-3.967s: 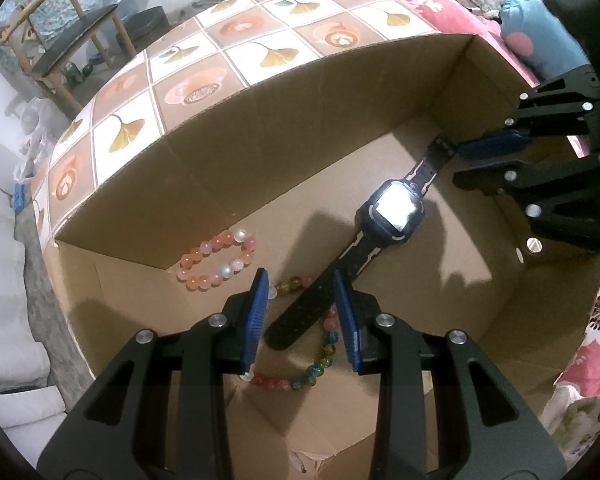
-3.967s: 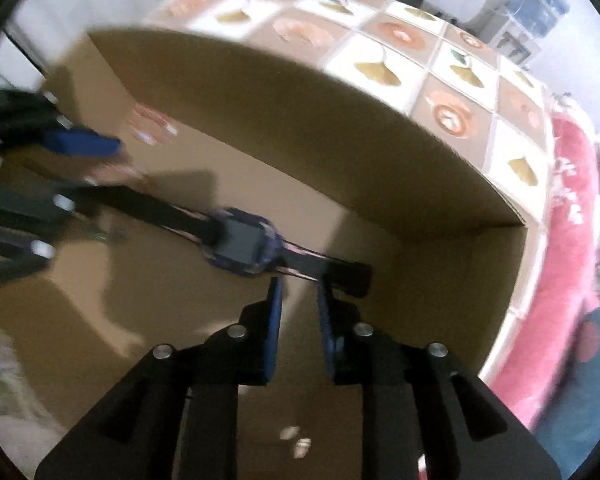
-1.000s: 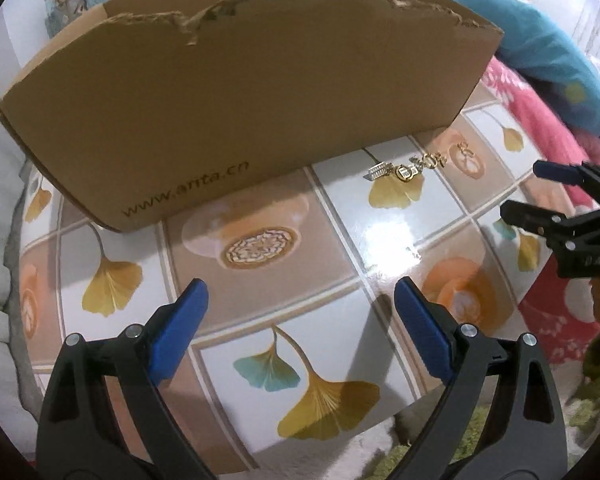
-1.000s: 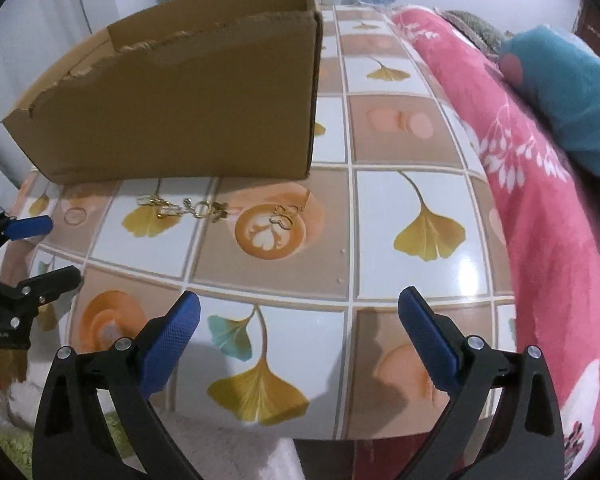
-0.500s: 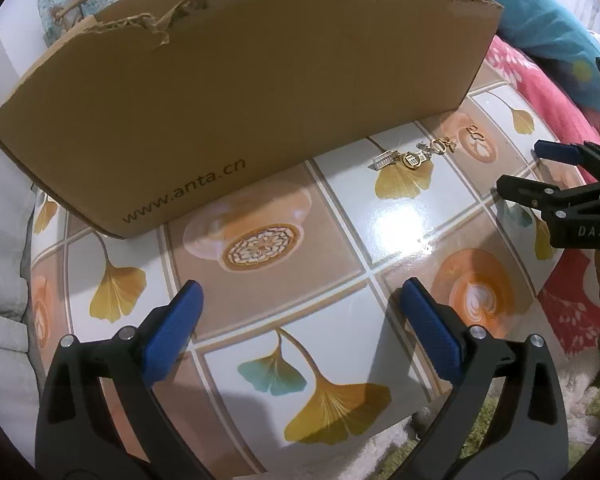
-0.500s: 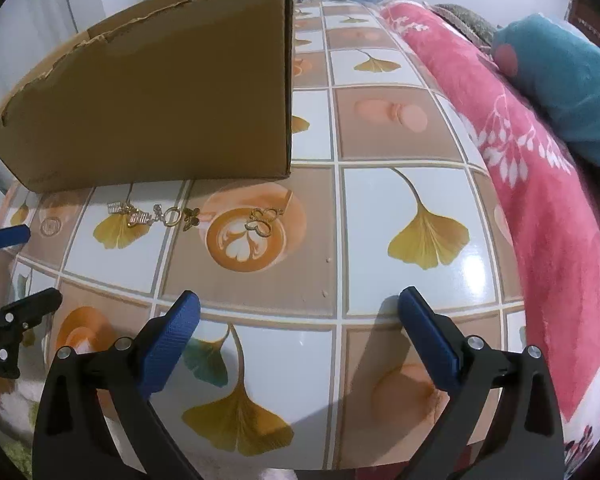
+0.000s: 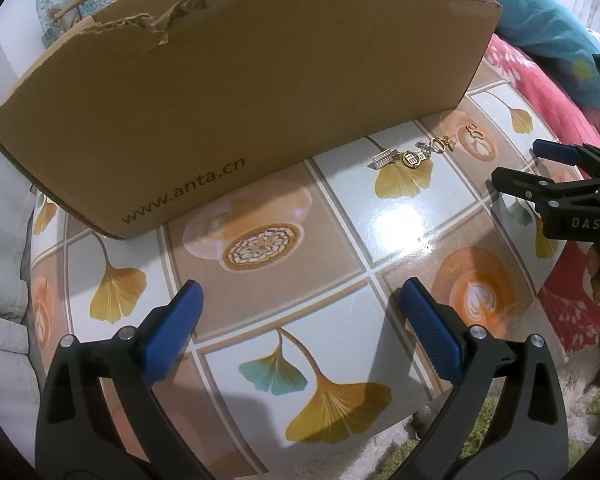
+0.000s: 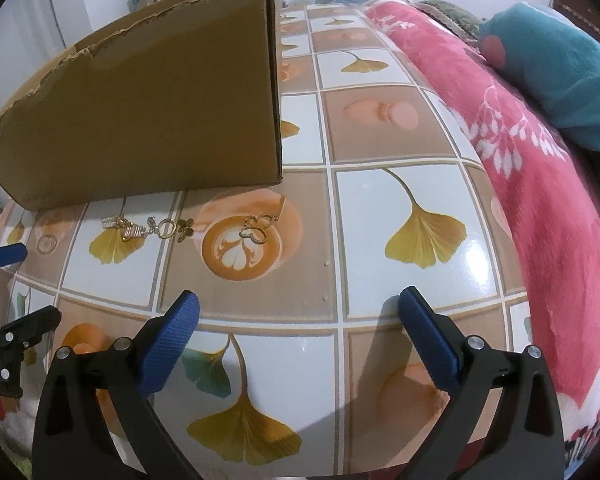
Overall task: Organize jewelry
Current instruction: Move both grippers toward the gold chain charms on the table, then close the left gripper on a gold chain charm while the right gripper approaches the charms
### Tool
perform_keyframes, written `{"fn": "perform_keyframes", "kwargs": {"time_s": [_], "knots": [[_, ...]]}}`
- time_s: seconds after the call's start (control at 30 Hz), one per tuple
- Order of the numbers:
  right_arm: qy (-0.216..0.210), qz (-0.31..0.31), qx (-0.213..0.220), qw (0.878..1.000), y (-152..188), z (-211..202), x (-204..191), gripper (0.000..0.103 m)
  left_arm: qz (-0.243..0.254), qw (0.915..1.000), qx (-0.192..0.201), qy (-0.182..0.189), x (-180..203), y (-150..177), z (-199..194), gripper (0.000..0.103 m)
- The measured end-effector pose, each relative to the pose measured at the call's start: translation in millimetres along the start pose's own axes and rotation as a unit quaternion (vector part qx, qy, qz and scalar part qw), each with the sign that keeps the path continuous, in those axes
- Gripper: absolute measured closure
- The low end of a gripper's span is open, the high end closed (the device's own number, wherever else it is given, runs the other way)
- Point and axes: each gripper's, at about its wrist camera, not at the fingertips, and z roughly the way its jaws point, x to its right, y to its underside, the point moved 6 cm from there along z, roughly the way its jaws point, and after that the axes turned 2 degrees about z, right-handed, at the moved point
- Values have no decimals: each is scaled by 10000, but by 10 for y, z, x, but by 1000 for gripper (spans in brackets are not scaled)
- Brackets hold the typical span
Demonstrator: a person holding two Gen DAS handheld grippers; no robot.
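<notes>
Item: gold charm jewelry [image 8: 148, 230], butterfly pendant [image 8: 257, 229] beside it, mid-left of frame, below the cardboard box [image 8: 140, 120]. Risk: I judge thin chains may slip my pads on the glossy tablecloth [image 8: 380, 220]. Left gripper [image 7: 300, 312] and right gripper [image 8: 296, 320] hover low, jaws wide, empty.

Cardboard box [image 7: 236, 92] interior: hidden from us behind its near wall.
Gold jewelry [image 8: 148, 230] details: too small for us to tell.

Cardboard box [image 7: 240, 92] on the table [image 7: 400, 216], small jewelry pieces [image 8: 148, 230] just before its front wall.
</notes>
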Motion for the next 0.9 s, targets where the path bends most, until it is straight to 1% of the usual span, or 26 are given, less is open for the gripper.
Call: {"fn": "perform_keyframes", "kwargs": {"time_s": [0.13, 0.27, 0.4, 0.47, 0.5, 0.57, 0.67, 0.73, 0.8, 0.83, 0.9], "knots": [[23, -20, 71, 10000, 9, -6, -6, 6, 11, 10000, -14, 14, 7, -22, 10, 7], [36, -142, -7, 9999, 6, -28, -39, 7, -2, 9999, 159, 13, 0, -6, -1, 7], [-14, -164, 129, 9998, -25, -101, -55, 7, -26, 9997, 242, -17, -15, 23, -21, 7], [-151, -164, 221, 9995, -51, -156, -64, 7, -34, 9995, 319, -73, -18, 29, -54, 7], [-307, -136, 289, 9990, -67, -193, -69, 7, 10, 9991, 404, -93, -4, 24, -87, 8], [-522, -58, 345, 9980, -82, -233, -68, 7, 137, 9982, 566, -135, 41, 8, -143, 8], [-732, 36, 355, 9967, -87, -244, -60, 7, 453, 9953, 804, -303, 151, -52, -228, 9], [-821, 83, 354, 9960, -95, -238, -53, 7, 670, 9925, 933, -427, 236, -100, -269, 18], [-896, 117, 349, 9953, -105, -235, -55, 7, 830, 9902, 977, -547, 301, -126, -267, 31], [-928, 120, 357, 9950, -115, -240, -57, 10, 887, 9897, 977, -552, 325, -134, -257, 35], [-992, 118, 382, 9943, -134, -258, -62, 12, 1035, 9880, 1013, -532, 372, -152, -244, 48]]}}
